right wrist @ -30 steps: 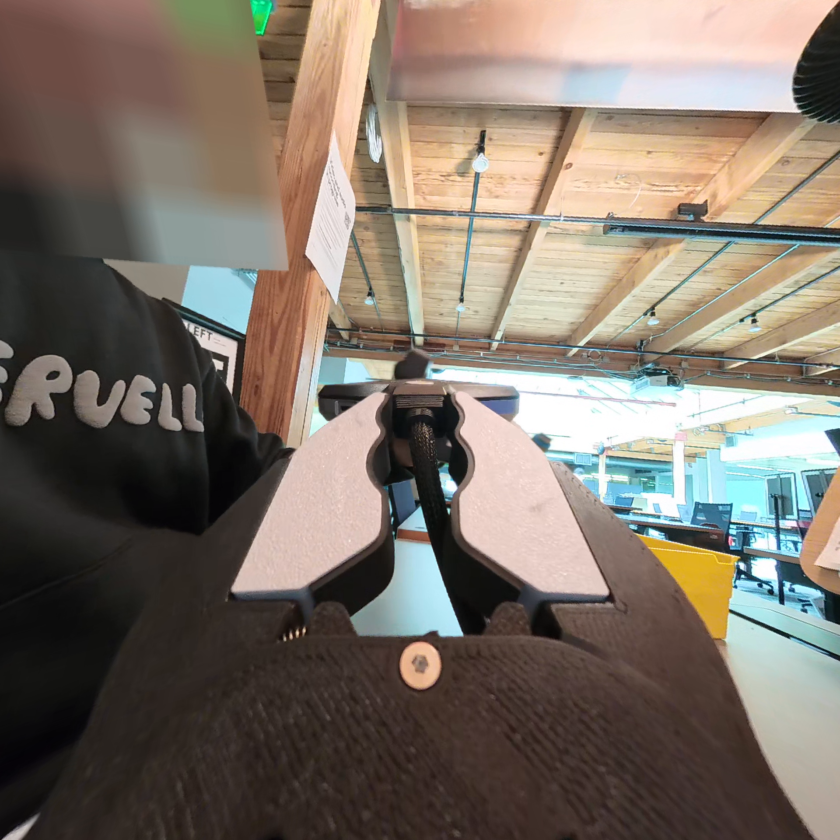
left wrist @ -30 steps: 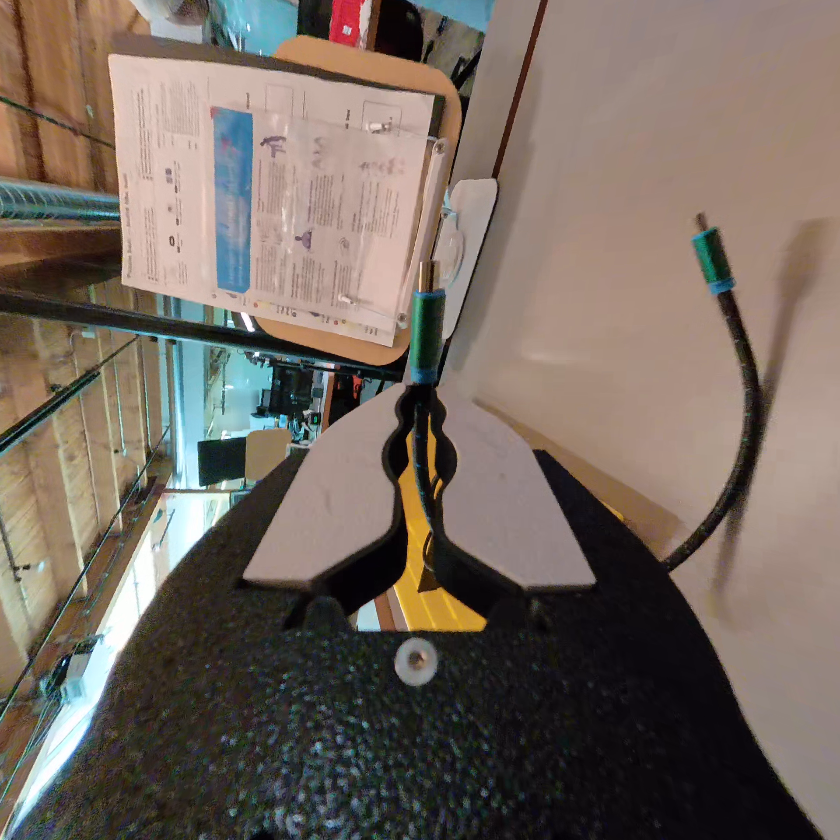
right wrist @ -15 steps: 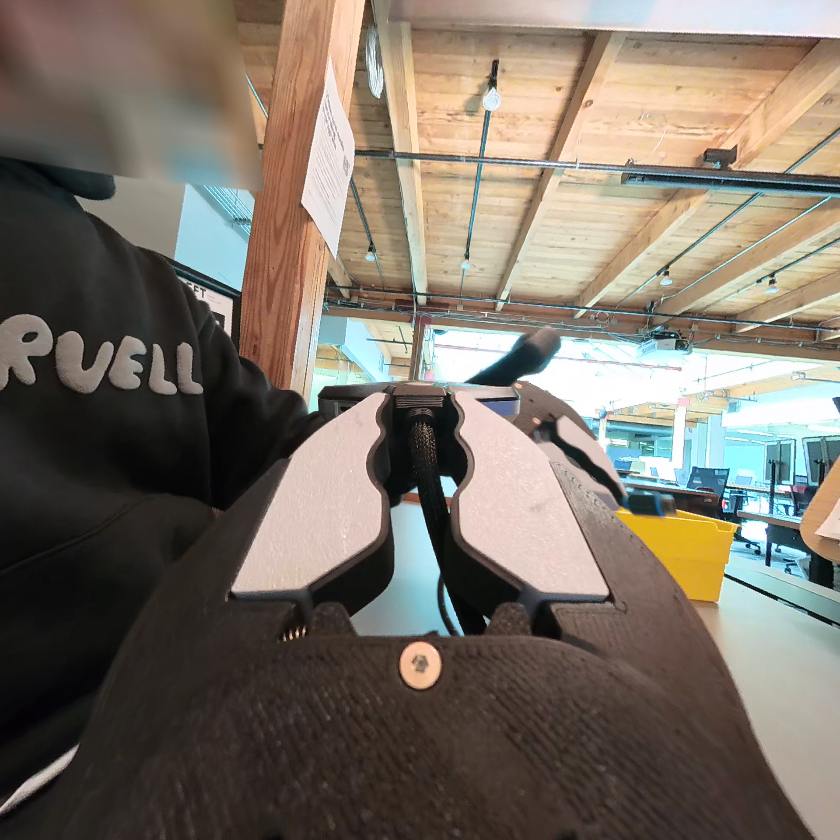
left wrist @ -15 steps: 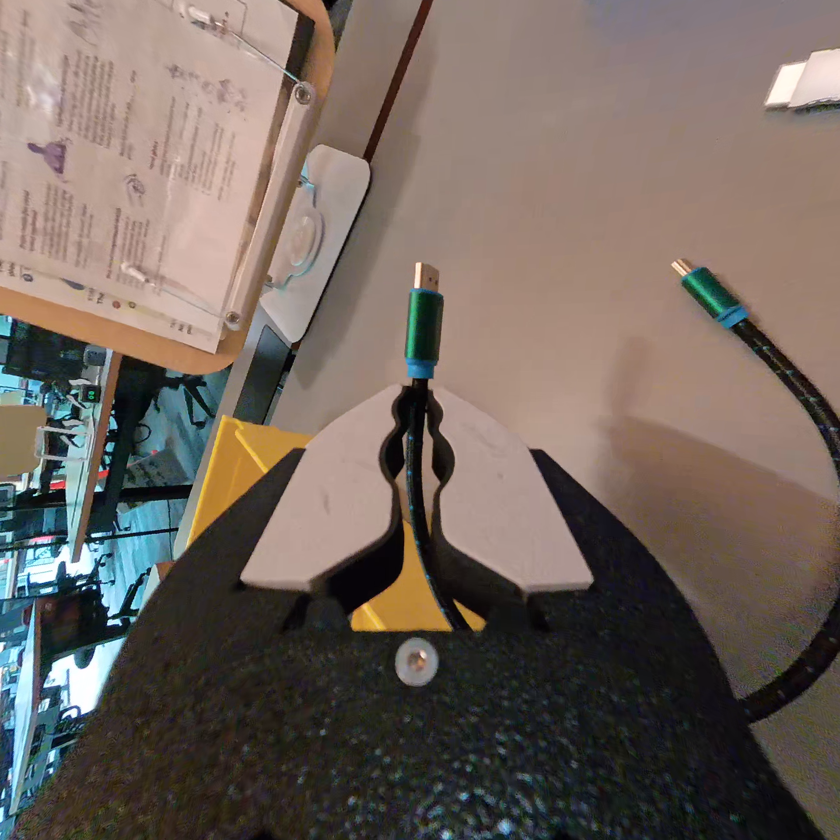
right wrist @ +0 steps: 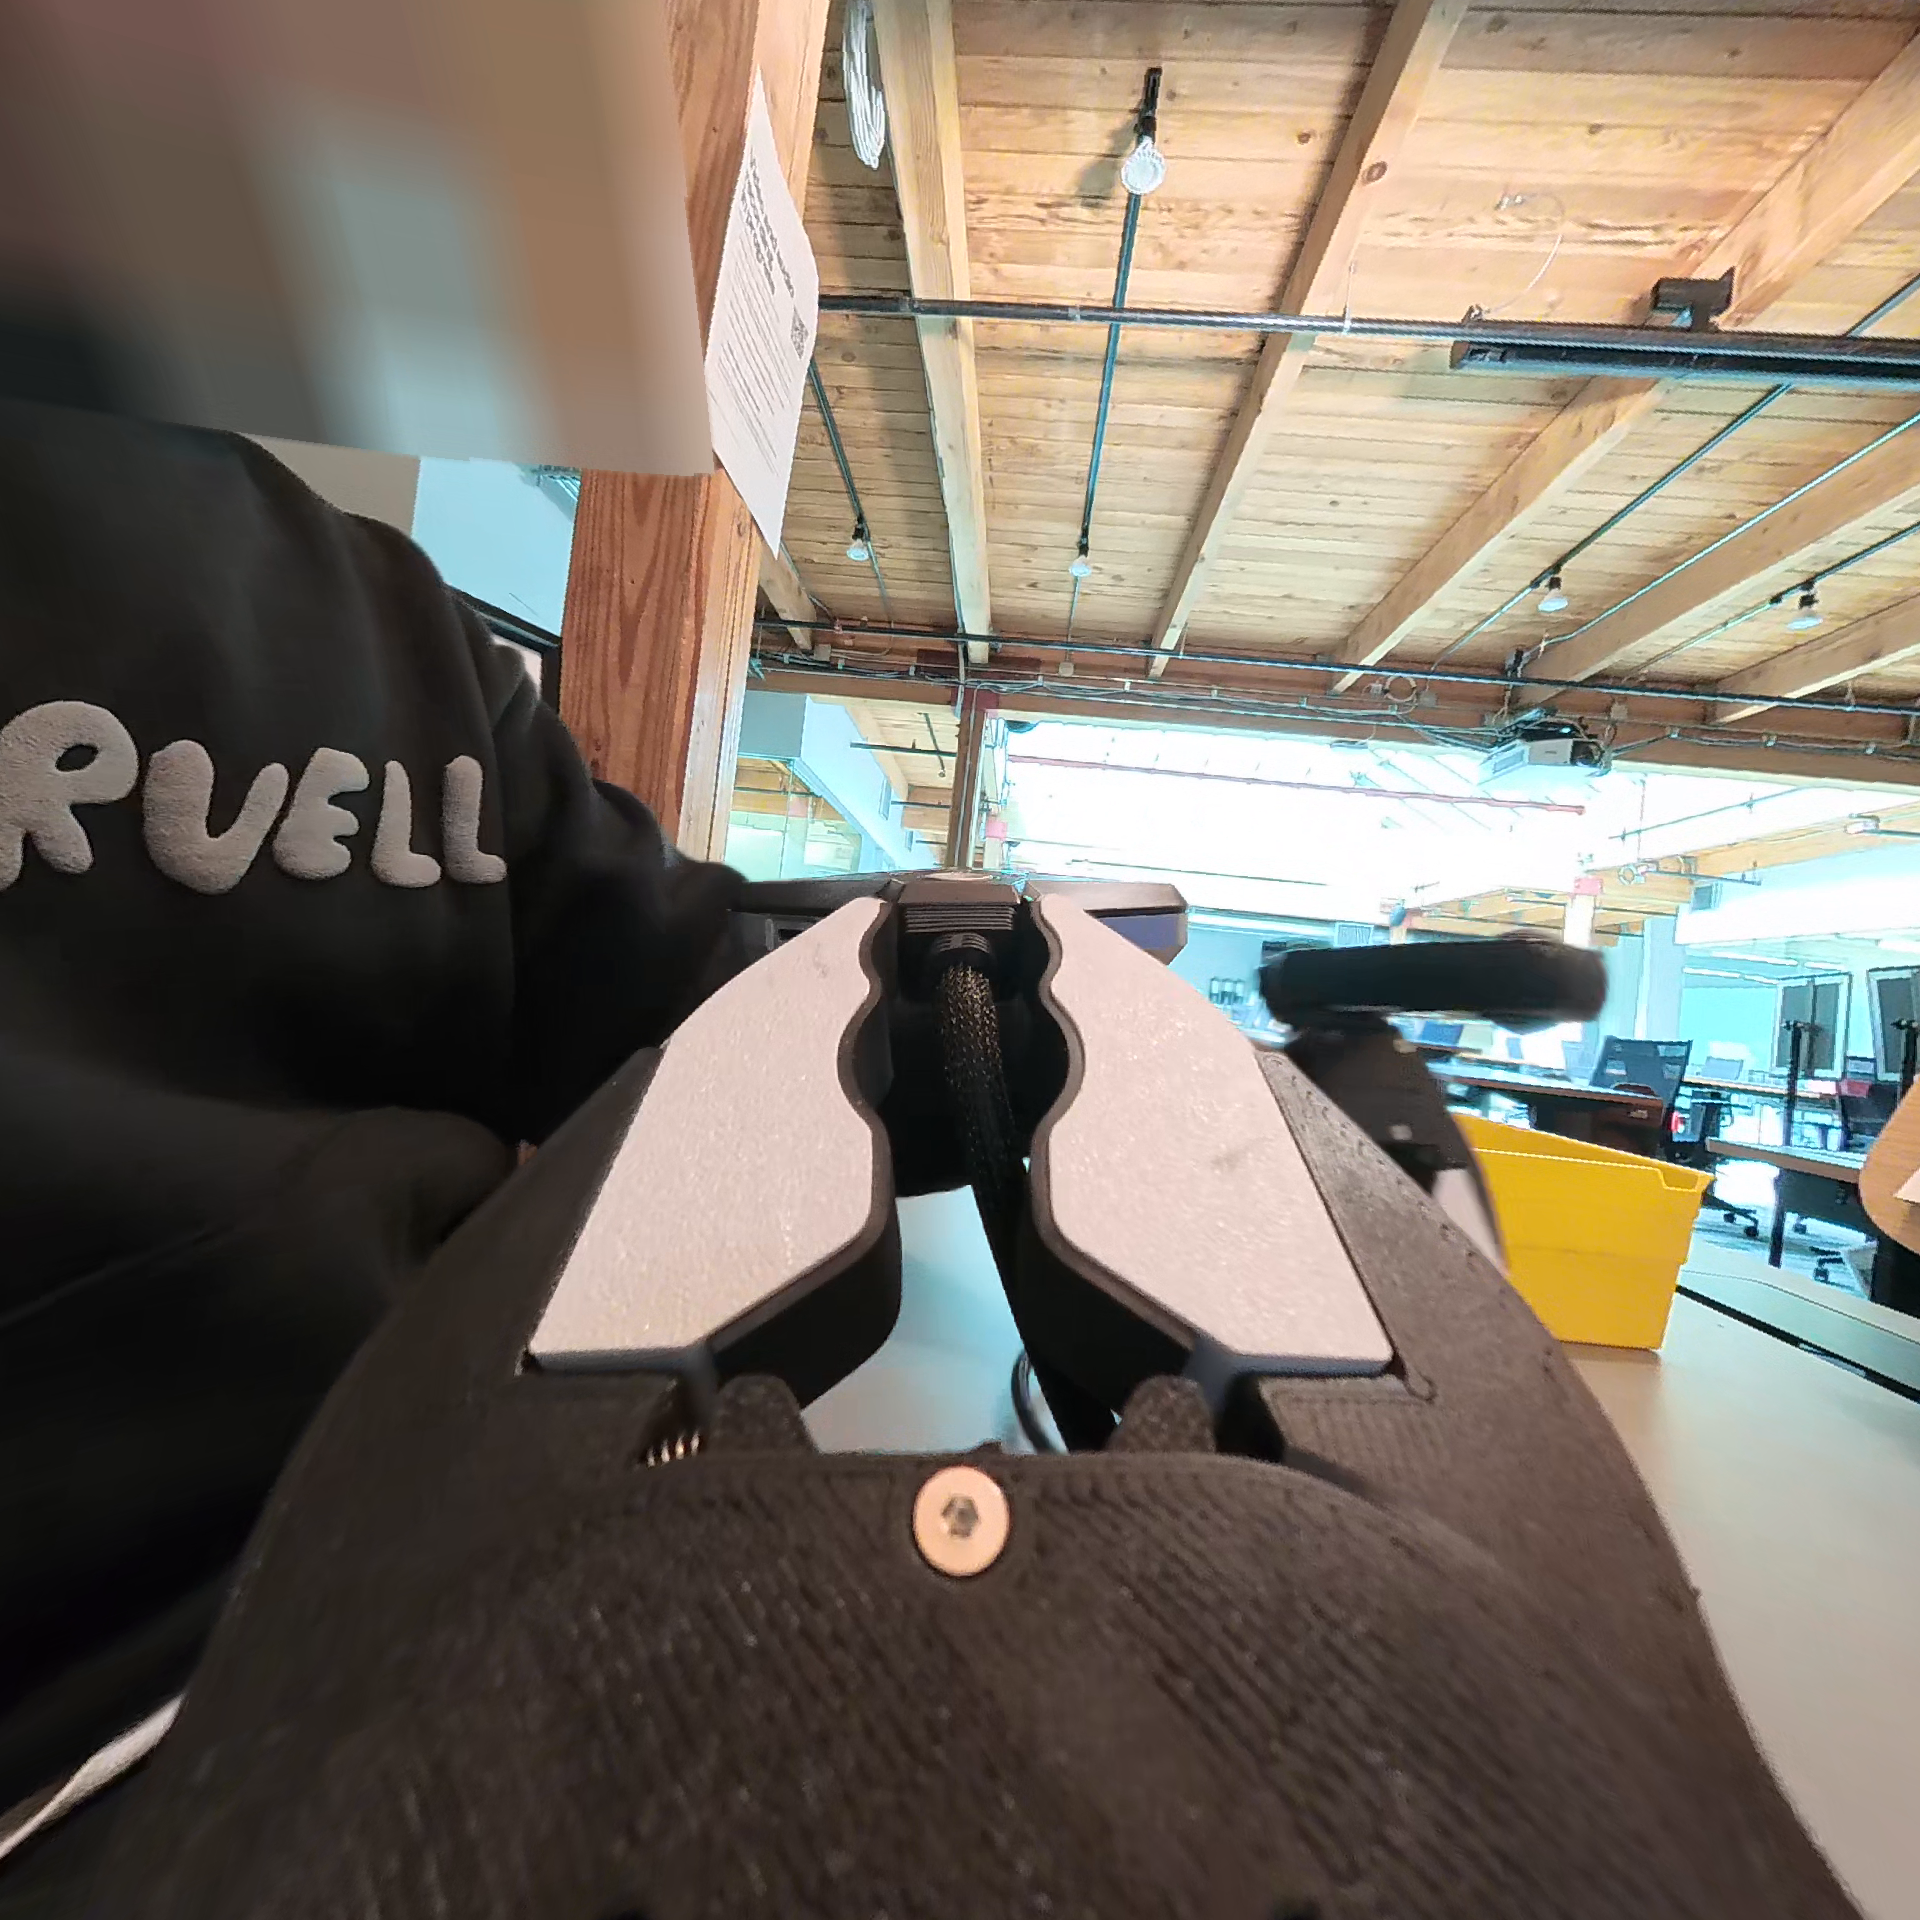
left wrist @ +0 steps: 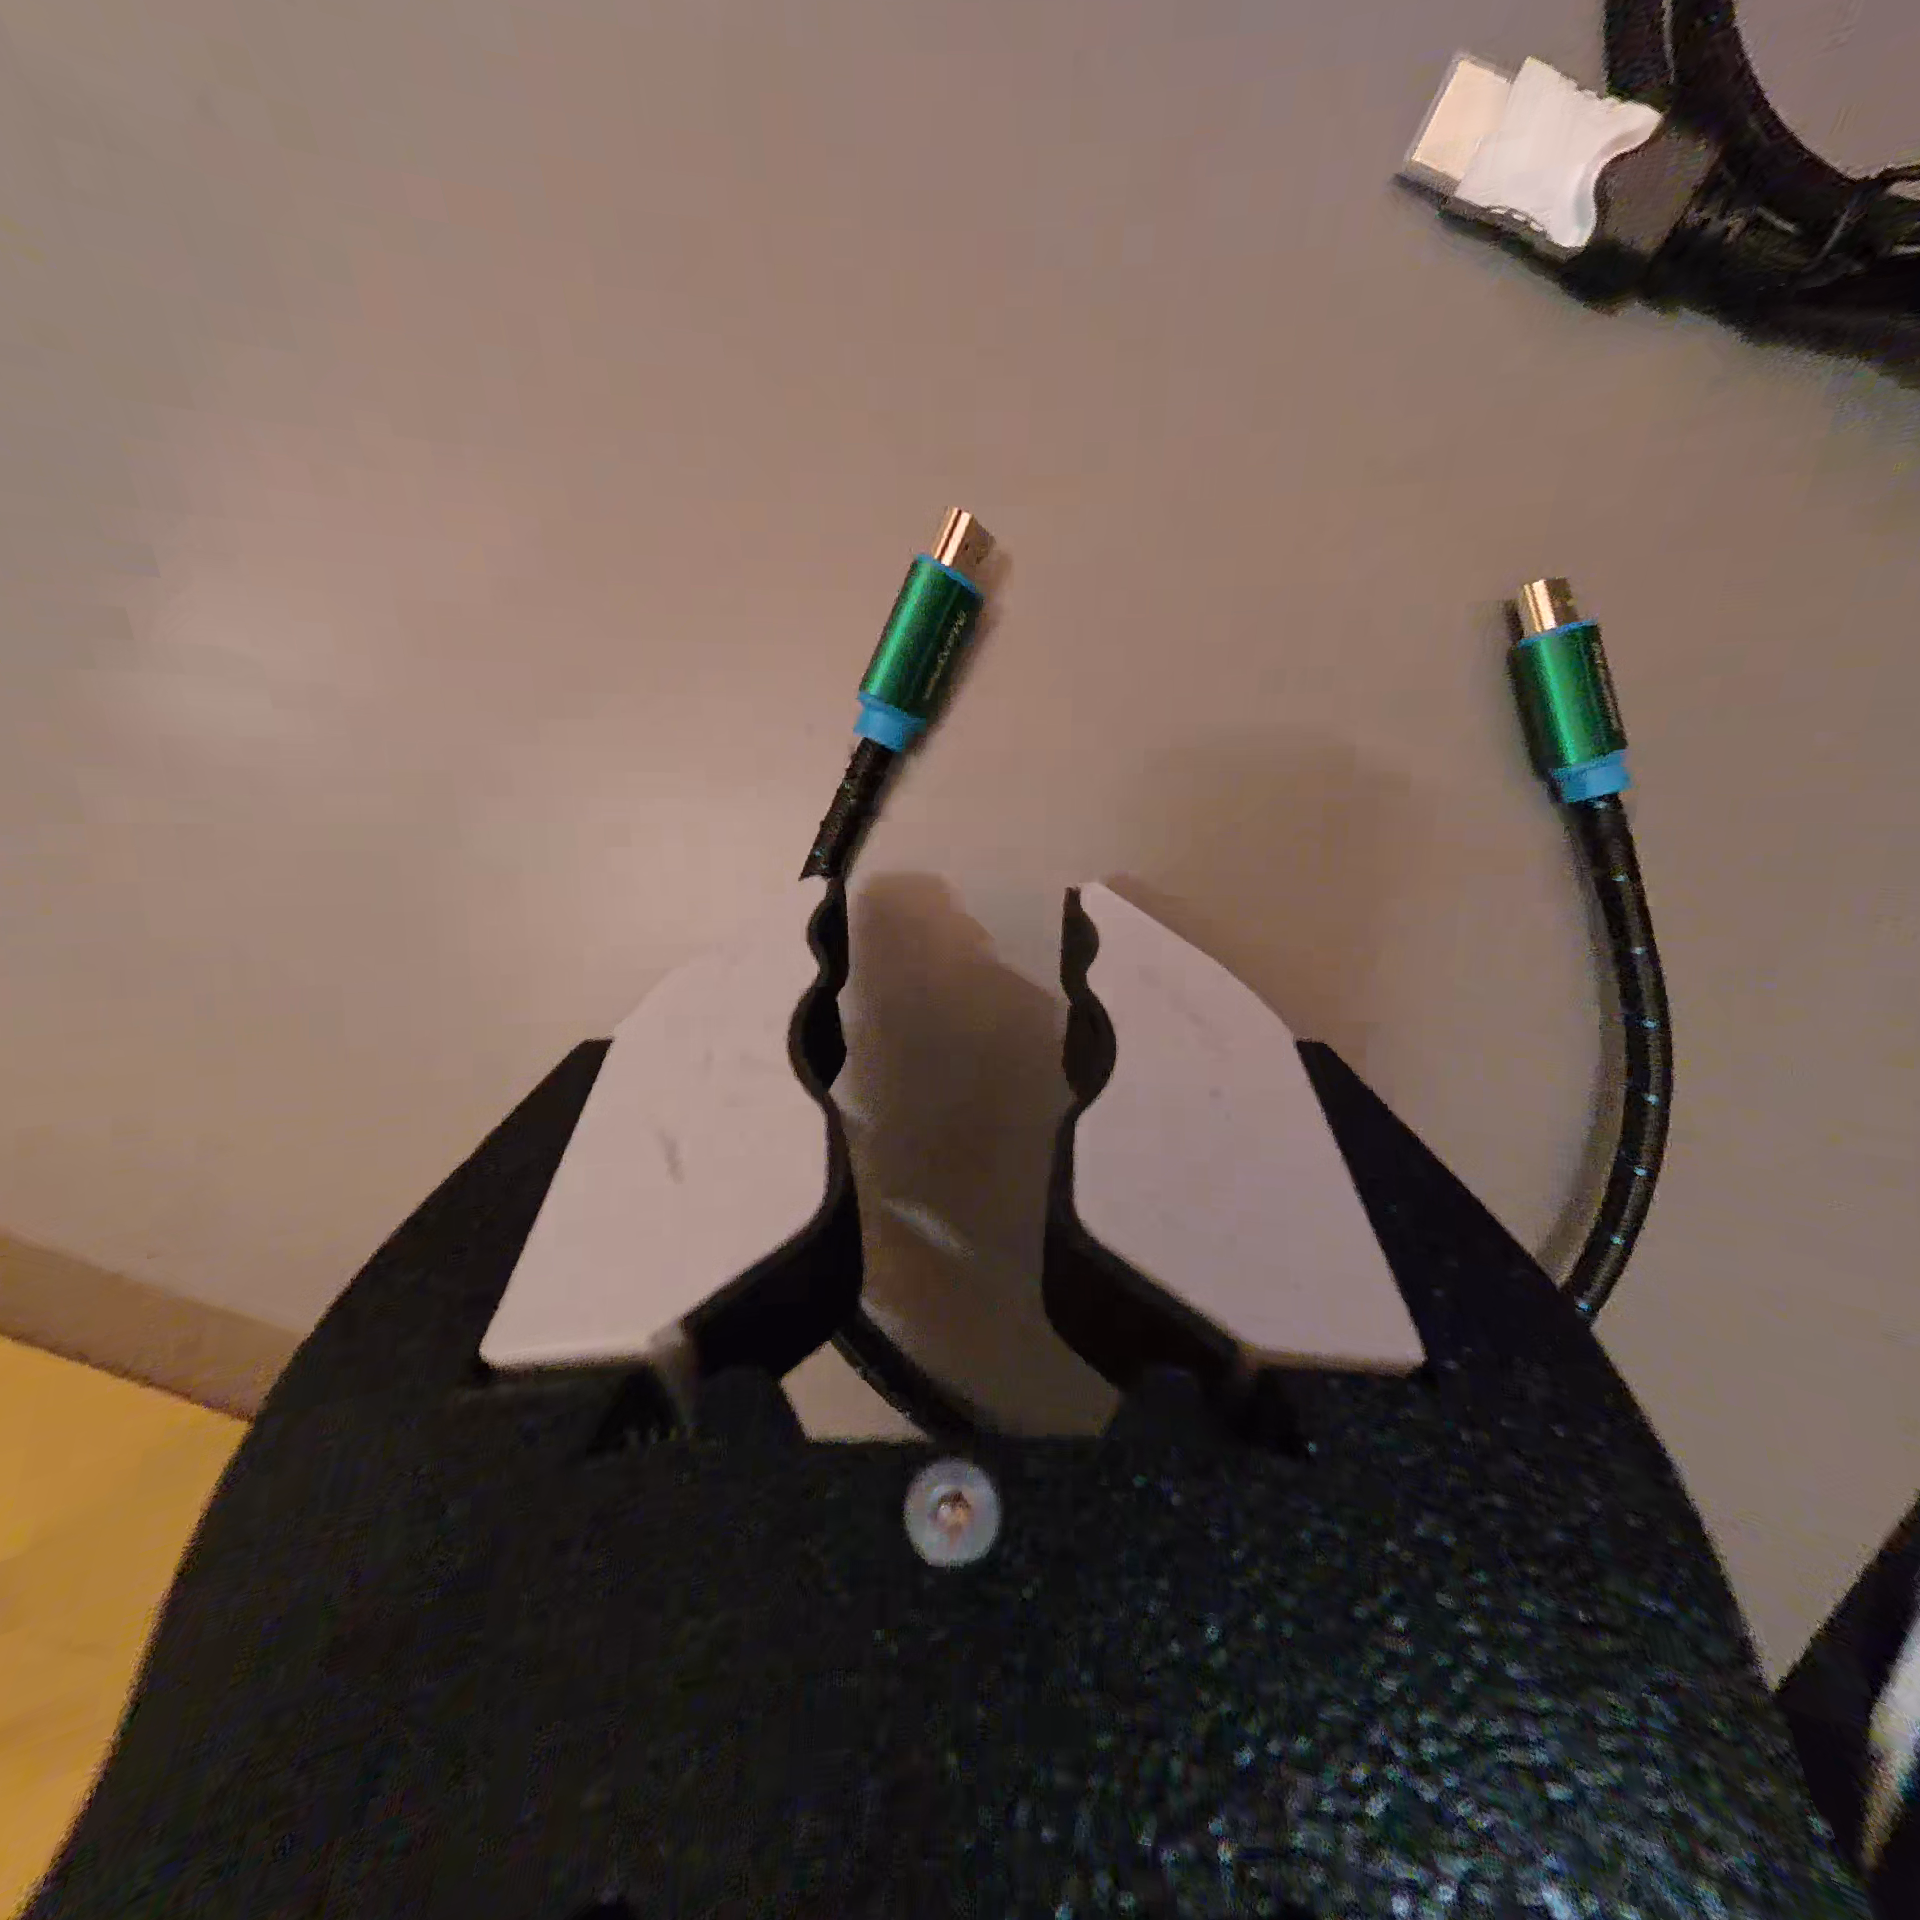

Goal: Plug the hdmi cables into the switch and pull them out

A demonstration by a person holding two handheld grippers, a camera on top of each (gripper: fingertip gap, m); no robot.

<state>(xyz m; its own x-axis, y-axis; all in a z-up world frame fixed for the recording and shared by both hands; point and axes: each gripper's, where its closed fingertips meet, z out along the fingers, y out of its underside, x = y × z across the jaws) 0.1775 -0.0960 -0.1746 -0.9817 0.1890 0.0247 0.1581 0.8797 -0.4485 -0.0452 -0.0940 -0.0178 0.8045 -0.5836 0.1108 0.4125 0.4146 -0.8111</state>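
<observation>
In the left wrist view my left gripper (left wrist: 951, 899) is open and empty, low over the grey table (left wrist: 520, 416). A green-sleeved HDMI plug (left wrist: 920, 649) on a black braided cable lies just past its left fingertip; the cable runs back under the fingers. A second green HDMI plug (left wrist: 1569, 707) lies to the right with its cable curving back. In the right wrist view my right gripper (right wrist: 958, 914) is shut on the plug end of a black braided cable (right wrist: 971, 1039), held up at the edge of the dark switch (right wrist: 1122, 899).
A black cable bundle with a silver and white connector (left wrist: 1527, 177) lies at the far right of the table. A person in a black sweatshirt (right wrist: 260, 935) is close on the left. A yellow bin (right wrist: 1569, 1236) stands at the table's right. A blurred black part (right wrist: 1434, 982) passes right of the switch.
My left gripper swung down toward the table, opened and let go of the green-plugged cable, which now lies ahead of it. My right gripper stays shut on its black cable.
</observation>
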